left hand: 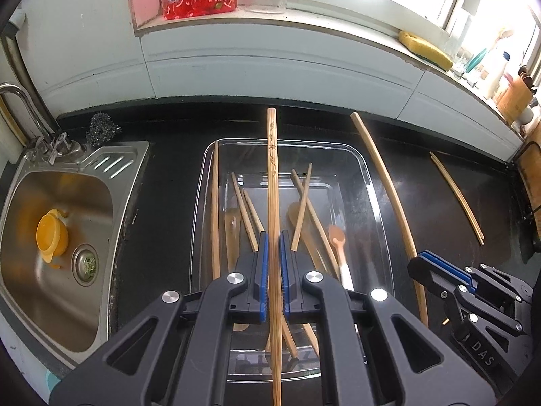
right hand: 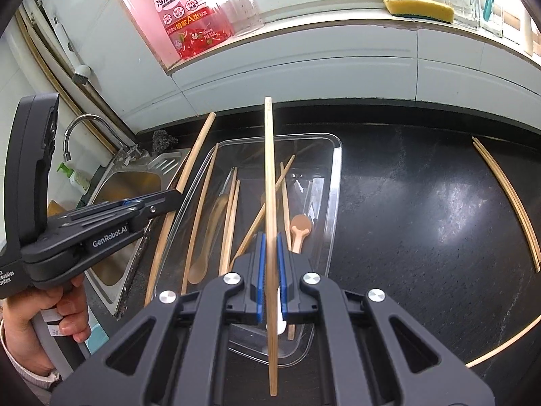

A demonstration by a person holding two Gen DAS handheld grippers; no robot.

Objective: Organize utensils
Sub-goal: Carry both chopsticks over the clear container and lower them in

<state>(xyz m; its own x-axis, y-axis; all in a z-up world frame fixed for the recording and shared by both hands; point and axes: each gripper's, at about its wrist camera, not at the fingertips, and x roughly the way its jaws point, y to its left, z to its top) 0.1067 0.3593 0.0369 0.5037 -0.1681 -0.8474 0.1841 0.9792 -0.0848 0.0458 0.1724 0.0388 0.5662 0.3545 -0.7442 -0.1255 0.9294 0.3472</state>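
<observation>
A clear plastic tray [left hand: 368,182] is seen on a black countertop [right hand: 422,203], just right of a steel sink [left hand: 67,209]. Inside the tray, several wooden chopsticks [left hand: 245,209] are scattered and crossed, together with wooden spoons and a small brown spoon [left hand: 337,237] with a white handle.

A long engraved chopstick [left hand: 273,186] is clamped between the blue pads of the left gripper [left hand: 274,247], whose jaws are nearly closed on it; the stick is held above the tray, pointing away towards the tiled wall. A second, plain long chopstick [right hand: 270,186] is pinched in the same way by the right gripper [right hand: 269,247], also above the tray, with its jaws drawn in to the width of the stick.

A thin pair of chopsticks [left hand: 456,196] is laid on the bare countertop, well apart to the right of the tray.

In the sink, an orange bowl [left hand: 50,237] is seen near the drain. A steel scourer [left hand: 103,128] is placed behind the sink, by the tap. On the window ledge a red detergent bottle [right hand: 189,17], a clear jar [right hand: 236,3] and a yellow sponge [right hand: 419,8] are visible.
</observation>
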